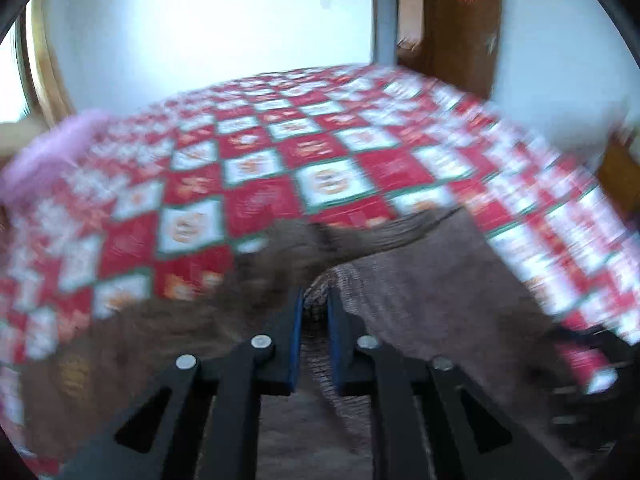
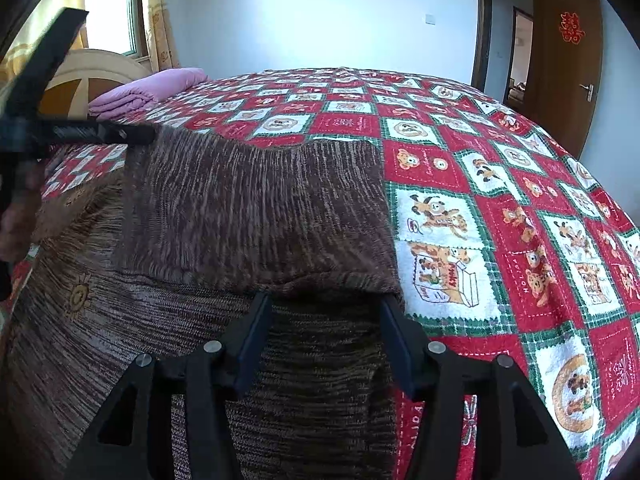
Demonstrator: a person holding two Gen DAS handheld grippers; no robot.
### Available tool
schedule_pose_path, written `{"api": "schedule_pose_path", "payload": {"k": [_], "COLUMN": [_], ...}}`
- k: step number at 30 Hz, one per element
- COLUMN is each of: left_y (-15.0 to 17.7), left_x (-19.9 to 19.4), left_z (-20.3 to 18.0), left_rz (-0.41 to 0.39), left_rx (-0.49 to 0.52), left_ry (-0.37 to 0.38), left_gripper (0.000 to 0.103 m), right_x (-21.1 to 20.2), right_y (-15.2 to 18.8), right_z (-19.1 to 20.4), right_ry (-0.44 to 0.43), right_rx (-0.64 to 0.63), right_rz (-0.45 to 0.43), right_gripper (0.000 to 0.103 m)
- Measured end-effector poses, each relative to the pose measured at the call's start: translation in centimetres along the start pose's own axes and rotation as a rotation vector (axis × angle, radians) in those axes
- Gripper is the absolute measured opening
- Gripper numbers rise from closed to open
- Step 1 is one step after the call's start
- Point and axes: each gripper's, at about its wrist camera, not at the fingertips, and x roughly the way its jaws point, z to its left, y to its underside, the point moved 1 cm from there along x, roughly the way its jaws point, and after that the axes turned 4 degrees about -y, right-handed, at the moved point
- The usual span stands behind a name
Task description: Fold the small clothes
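A brown striped knit garment (image 2: 248, 208) lies on the bed, partly folded over itself, with a small sun motif (image 2: 78, 294) on its left part. My right gripper (image 2: 326, 304) is open, its jaws spread over the garment's folded edge, holding nothing. My left gripper (image 1: 316, 300) is shut on a fold of the brown garment (image 1: 420, 292); that view is motion-blurred. The left gripper also shows in the right wrist view (image 2: 136, 135) at the garment's far left corner.
The bed carries a red, white and green checkered cover (image 2: 500, 208) with cartoon prints. A folded purple blanket (image 2: 144, 88) lies at the far left by the headboard (image 2: 92, 68). A brown door (image 2: 568, 64) stands at the right.
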Motion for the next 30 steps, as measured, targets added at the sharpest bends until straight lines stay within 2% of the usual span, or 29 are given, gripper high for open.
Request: {"api": "schedule_pose_path", "payload": {"k": [1, 2, 3, 4, 6, 8, 10, 11, 12, 14, 16, 17, 18, 21, 23, 25, 28, 30], "left_y": [0.3, 0.8, 1.6, 2.5, 4.2, 5.6, 6.9, 7.4, 8.2, 9.1, 10.9, 11.9, 13.2, 17.5, 20.7, 23.4, 24.7, 24.7], "left_x": [1.2, 2.4, 3.4, 3.7, 3.1, 1.6, -0.4, -1.0, -1.7, -1.3, -1.4, -2.2, -3.5, -6.4, -8.5, -10.5, -12.3, -12.9], "left_z": [-0.4, -0.6, -0.5, -0.2, 0.2, 0.4, 0.9, 1.0, 1.1, 0.9, 0.9, 1.4, 2.1, 4.0, 5.3, 6.6, 7.7, 8.6], "left_rz": [0.032, 0.074, 0.099, 0.118, 0.143, 0.145, 0.118, 0.111, 0.106, 0.129, 0.166, 0.145, 0.126, 0.125, 0.101, 0.055, 0.015, 0.008], "left_rx": [0.039, 0.075, 0.1, 0.097, 0.084, 0.078, 0.06, 0.054, 0.051, 0.076, 0.096, 0.077, 0.051, -0.016, -0.079, -0.113, -0.134, -0.15], "left_ry": [-0.081, -0.167, -0.251, -0.253, -0.189, -0.175, -0.134, -0.121, -0.108, -0.095, -0.099, -0.089, -0.074, -0.026, -0.014, -0.012, -0.051, -0.095], "left_gripper": [0.046, 0.068, 0.066, 0.065, 0.065, 0.066, 0.075, 0.086, 0.093, 0.094, 0.094, 0.094, 0.094, 0.097, 0.103, 0.103, 0.103, 0.103], "right_x": [0.0, -0.1, -0.3, -0.7, -2.2, -4.2, -4.9, -4.5, -3.7, -0.8, 2.3, 3.0, 2.4, 1.0, 0.1, 0.1, 2.2, 4.0], "right_y": [0.0, 0.0, 0.0, 0.0, -0.2, -1.3, -2.7, -3.4, -3.8, -4.3, -3.3, -2.7, -2.4, -2.9, -3.8, -4.6, -4.7, -3.9], "right_z": [-0.1, -0.2, -0.3, -0.6, -1.3, -2.1, -2.5, -2.5, -2.3, -1.9, -1.4, -1.0, -0.5, 1.2, 3.0, 6.2, 10.8, 13.5], "right_ry": [-0.001, -0.004, -0.012, -0.022, -0.058, -0.028, -0.005, -0.014, -0.03, -0.087, -0.067, -0.065, -0.041, -0.037, -0.089, -0.148, -0.252, -0.265], "right_rx": [0.004, 0.008, 0.016, 0.026, 0.052, 0.064, 0.065, 0.056, 0.042, 0.012, 0.002, -0.008, -0.038, -0.062, -0.065, -0.103, -0.129, -0.151], "right_rz": [-0.001, -0.004, -0.01, -0.024, -0.08, -0.163, -0.214, -0.21, -0.188, -0.079, 0.066, 0.112, 0.086, 0.102, 0.076, 0.061, 0.089, 0.128], "right_gripper": [0.056, 0.057, 0.057, 0.057, 0.057, 0.057, 0.057, 0.057, 0.057, 0.057, 0.056, 0.057, 0.057, 0.057, 0.056, 0.057, 0.056, 0.056]}}
